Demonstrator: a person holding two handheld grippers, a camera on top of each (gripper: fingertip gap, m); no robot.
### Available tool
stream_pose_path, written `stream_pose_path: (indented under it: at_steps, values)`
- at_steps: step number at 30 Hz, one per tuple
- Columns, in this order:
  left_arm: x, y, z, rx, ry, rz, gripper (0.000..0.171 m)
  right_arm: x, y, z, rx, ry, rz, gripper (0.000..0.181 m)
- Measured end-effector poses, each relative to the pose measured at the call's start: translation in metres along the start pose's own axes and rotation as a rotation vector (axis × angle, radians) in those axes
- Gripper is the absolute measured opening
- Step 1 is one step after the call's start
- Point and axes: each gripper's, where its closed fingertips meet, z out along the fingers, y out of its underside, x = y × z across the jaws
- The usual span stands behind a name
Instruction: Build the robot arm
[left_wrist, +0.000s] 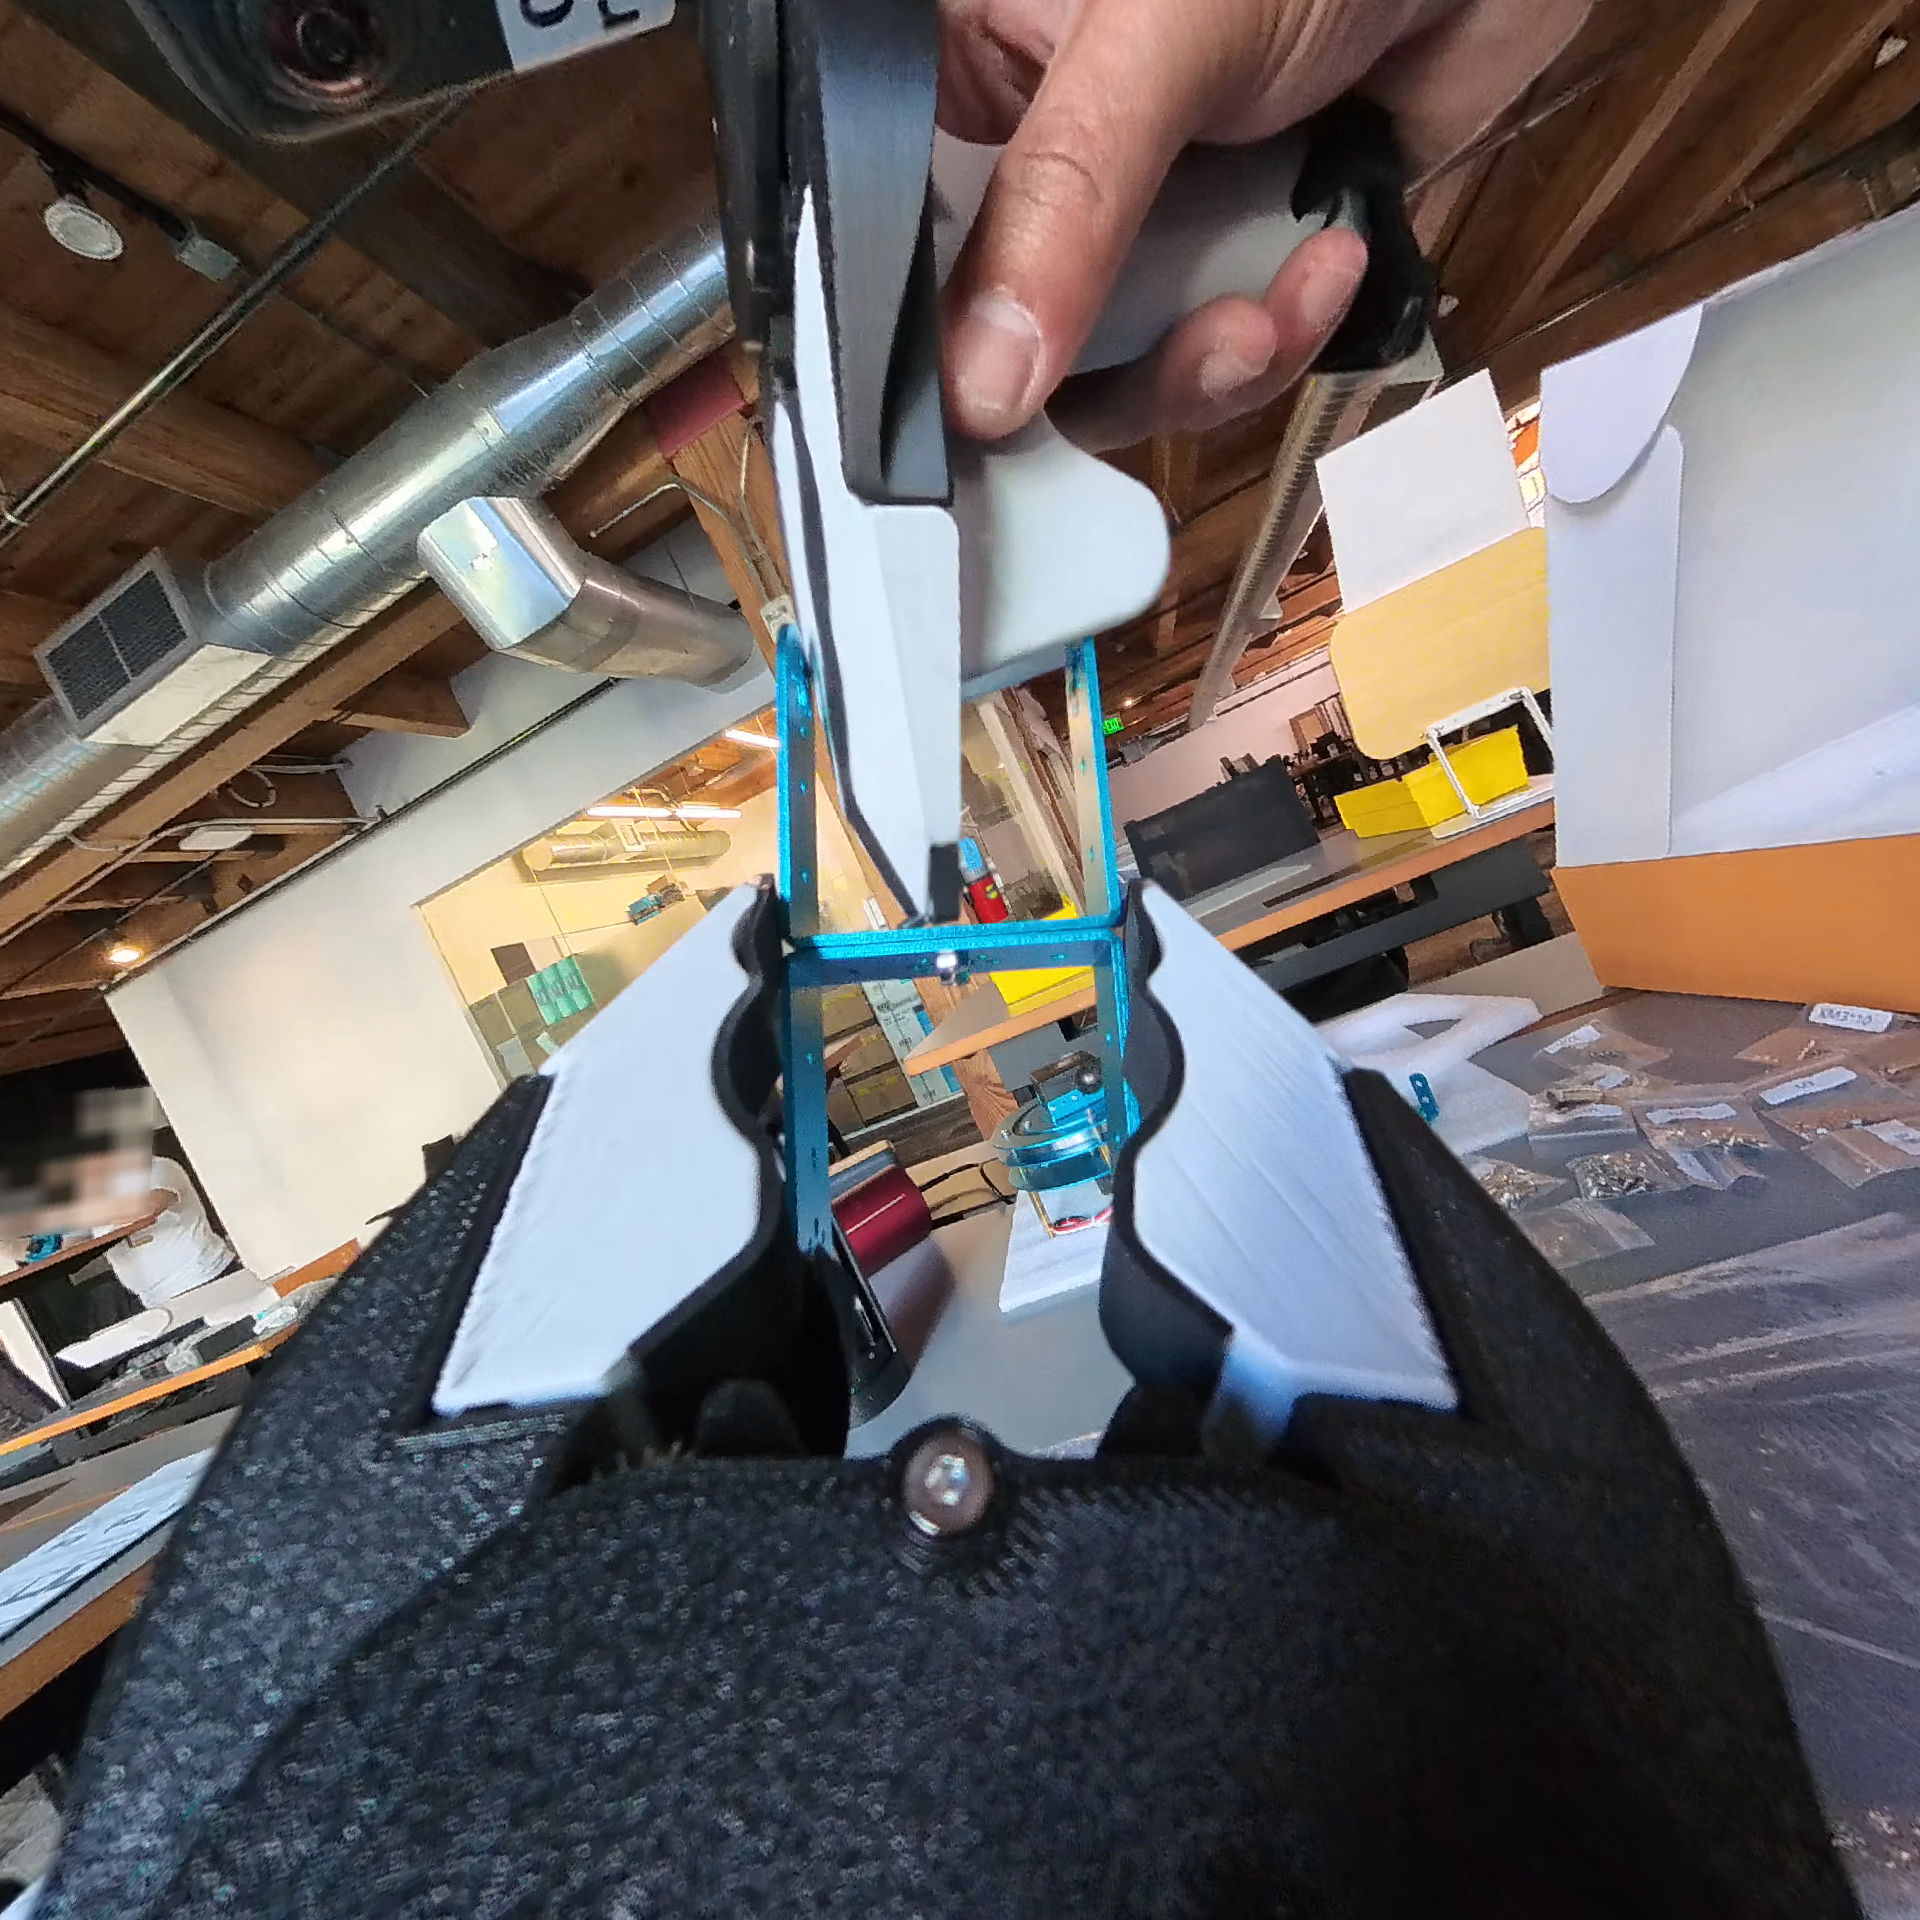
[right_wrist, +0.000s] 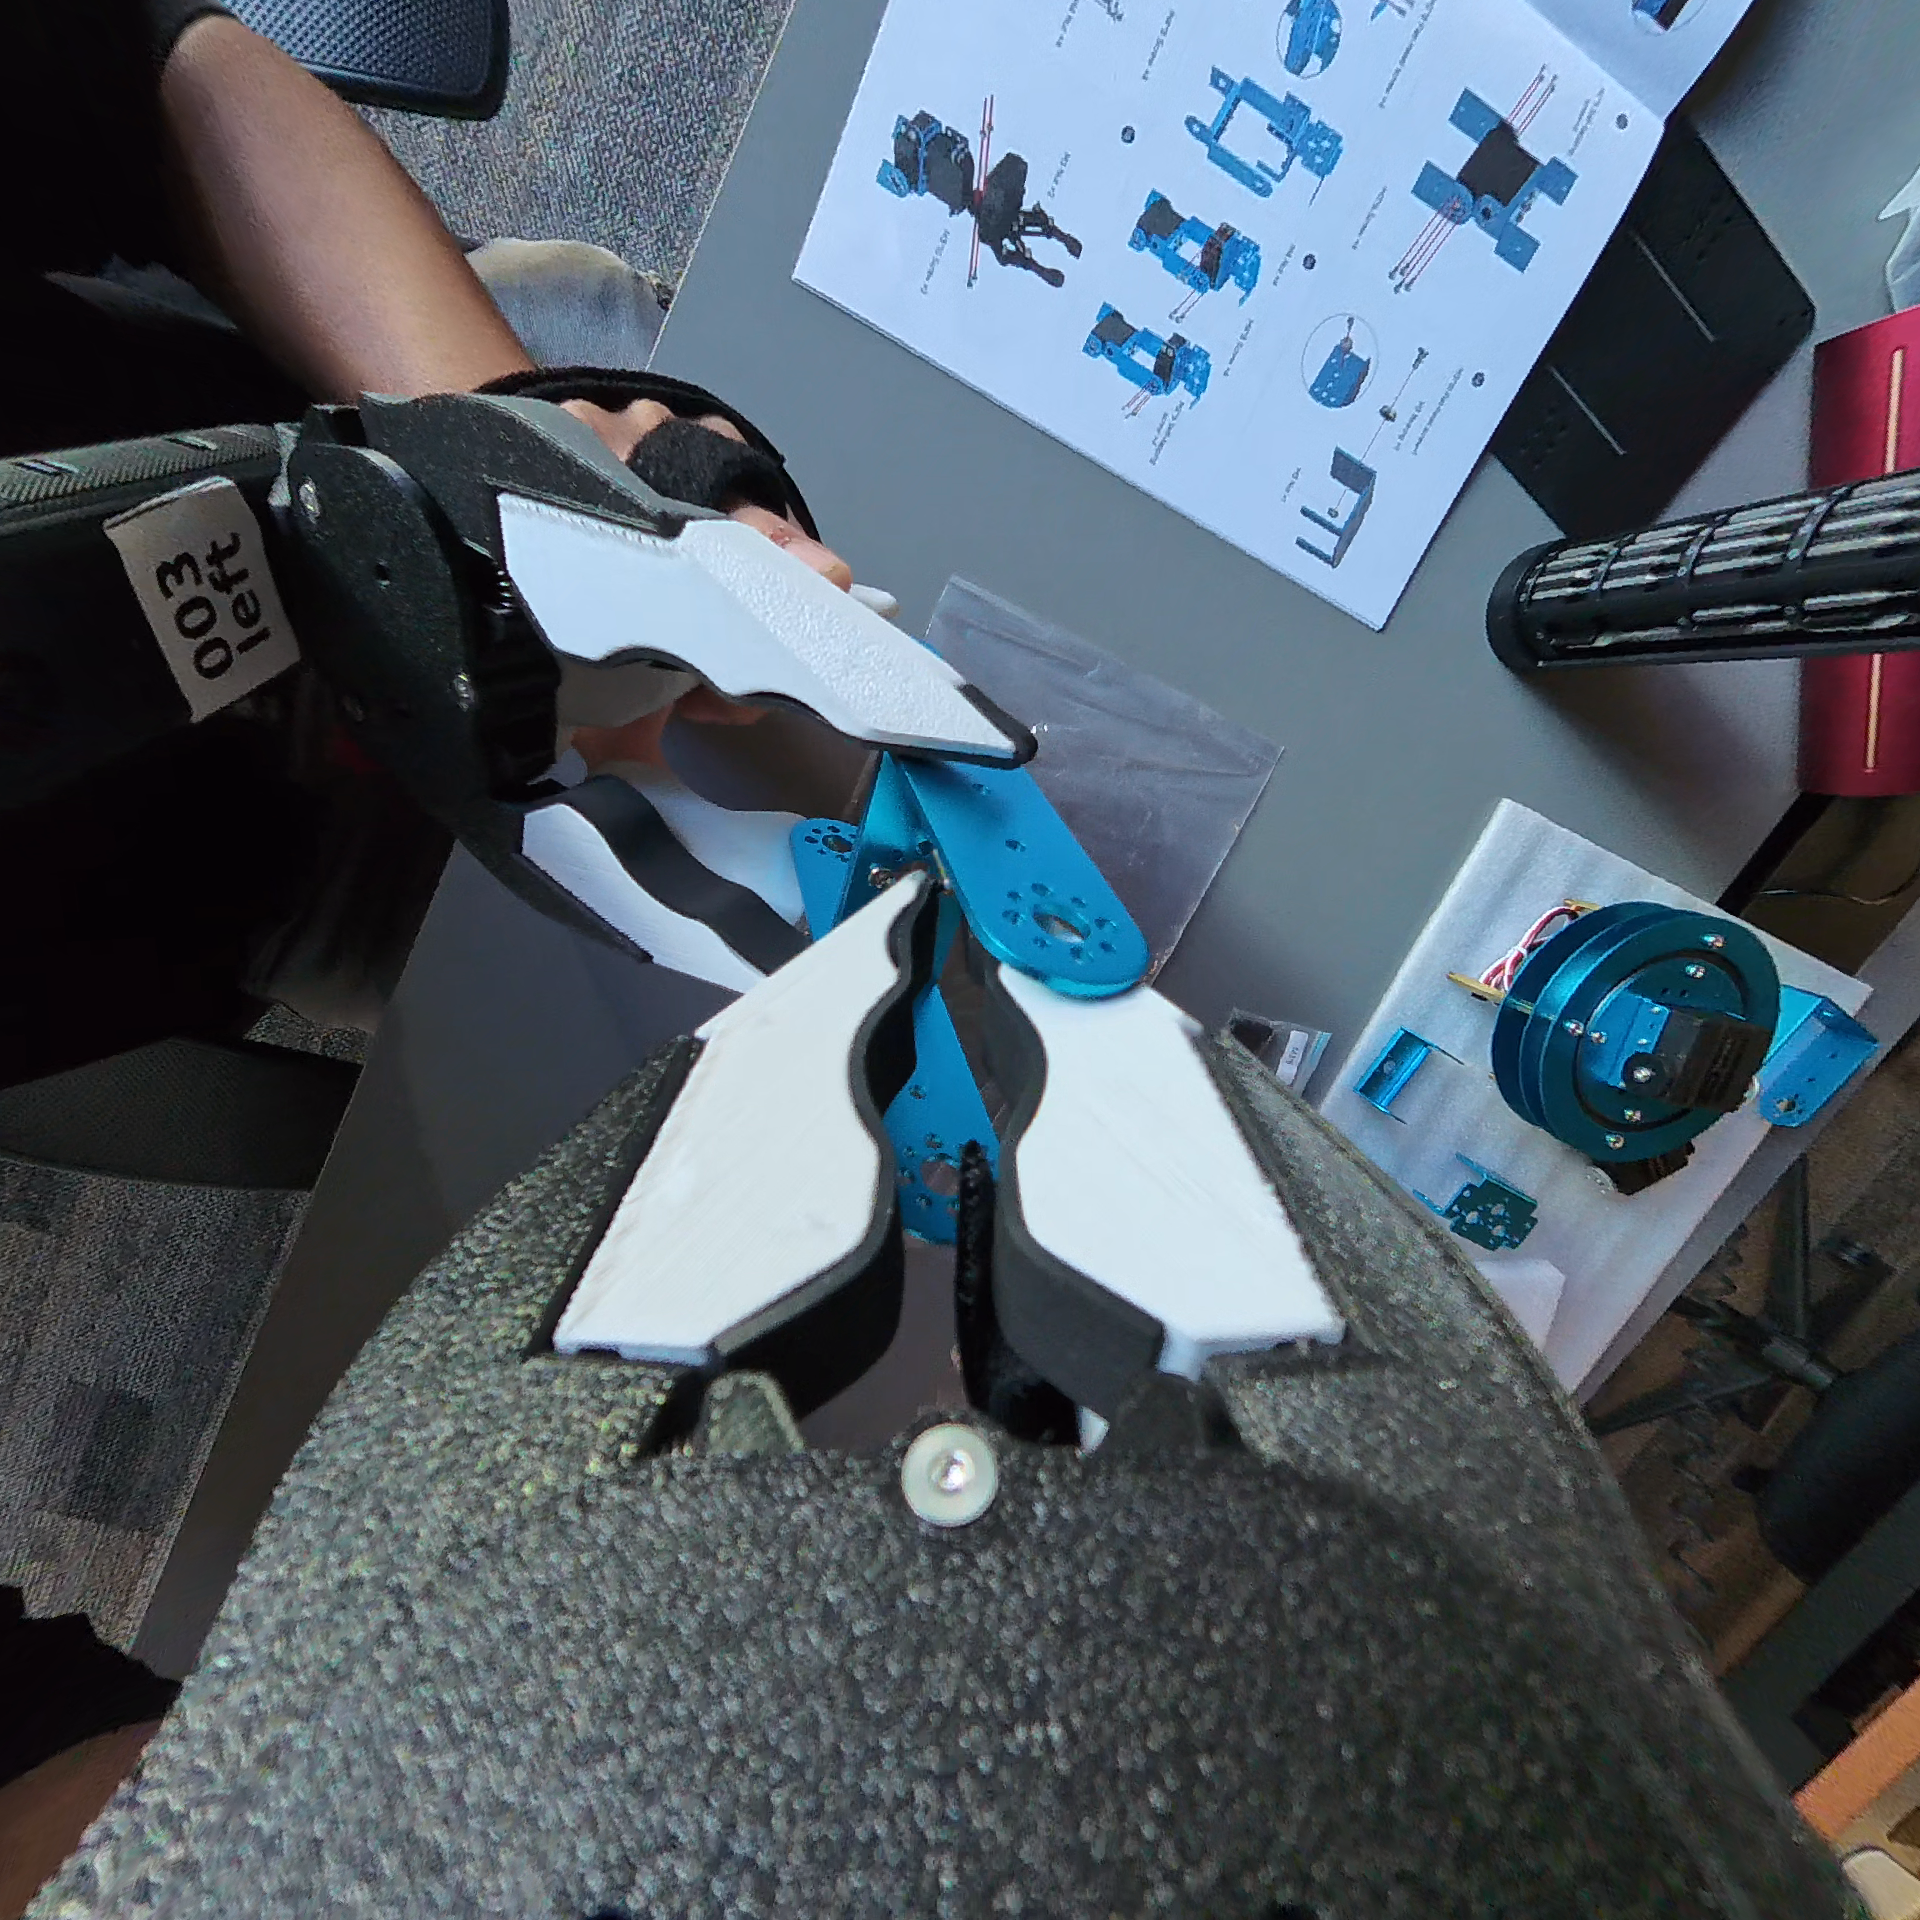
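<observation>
Here, both grippers, left (left_wrist: 951, 935) and right (right_wrist: 961, 935), are clamping one stiff, light blue metal bracket (right_wrist: 1049, 914) by its flat arms.

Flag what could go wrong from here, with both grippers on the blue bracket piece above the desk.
1. The left gripper spans the blue bracket assembly only at its fingertips; a twist from the right gripper could pop it loose.
2. The small screw at the joint looks only partly seated; it might drop to the grey desk.
3. A fall could land the assembly on the clear plastic bag, scattering any contents.
</observation>
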Motion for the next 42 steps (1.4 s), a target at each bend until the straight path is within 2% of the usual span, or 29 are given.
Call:
stream_pose_path:
  at_steps: [10, 20, 23, 25, 27, 29, 32, 34, 35, 36, 37, 39, 41, 42]
  values:
    - [-0.013, -0.015, -0.008, 0.063, -0.031, -0.069, 0.065, -0.008, -0.007, -0.009, -0.168, -0.004, -0.023, 0.003]
    - [-0.033, -0.030, -0.015, 0.128, -0.082, -0.179, 0.065, -0.017, -0.029, -0.016, -0.214, 0.012, -0.045, 0.000]
    - [-0.041, -0.026, -0.015, 0.136, -0.065, -0.190, 0.065, -0.005, -0.029, -0.031, -0.194, 0.118, -0.047, 0.000]
    - [-0.046, -0.015, -0.014, 0.113, 0.003, -0.241, 0.064, 0.018, -0.024, -0.049, -0.107, 0.269, -0.028, 0.000]
    - [-0.051, 0.003, -0.009, 0.059, 0.083, -0.298, 0.065, 0.047, -0.003, -0.064, -0.001, 0.428, 0.040, 0.000]
    - [-0.060, 0.024, -0.002, 0.007, 0.159, -0.383, 0.065, 0.062, 0.026, -0.054, 0.165, 0.452, 0.142, 0.002]
    - [-0.086, 0.053, 0.008, -0.043, 0.206, -0.481, 0.065, 0.060, 0.070, 0.016, 0.366, 0.295, 0.307, 0.035]
    - [-0.093, 0.059, 0.009, -0.011, 0.267, -0.586, 0.065, 0.048, 0.072, 0.064, 0.548, 0.149, 0.408, 0.041]
    - [-0.094, 0.064, 0.011, -0.014, 0.266, -0.612, 0.065, 0.038, 0.062, 0.077, 0.654, 0.044, 0.448, 0.053]
    - [-0.090, 0.066, 0.011, -0.012, 0.258, -0.600, 0.065, 0.029, 0.049, 0.079, 0.786, -0.064, 0.482, 0.061]
    - [-0.082, 0.066, 0.009, -0.005, 0.258, -0.556, 0.065, 0.022, 0.035, 0.071, 0.933, -0.165, 0.504, 0.062]
    - [-0.060, 0.062, 0.007, -0.014, 0.250, -0.423, 0.065, 0.024, 0.017, 0.044, 1.186, -0.269, 0.580, 0.069]
    - [-0.041, 0.050, 0.004, 0.000, 0.248, -0.308, 0.065, 0.026, 0.008, 0.031, 1.290, -0.264, 0.600, 0.079]
    - [-0.033, 0.046, 0.004, -0.008, 0.243, -0.272, 0.065, 0.025, 0.006, 0.032, 1.280, -0.231, 0.589, 0.077]
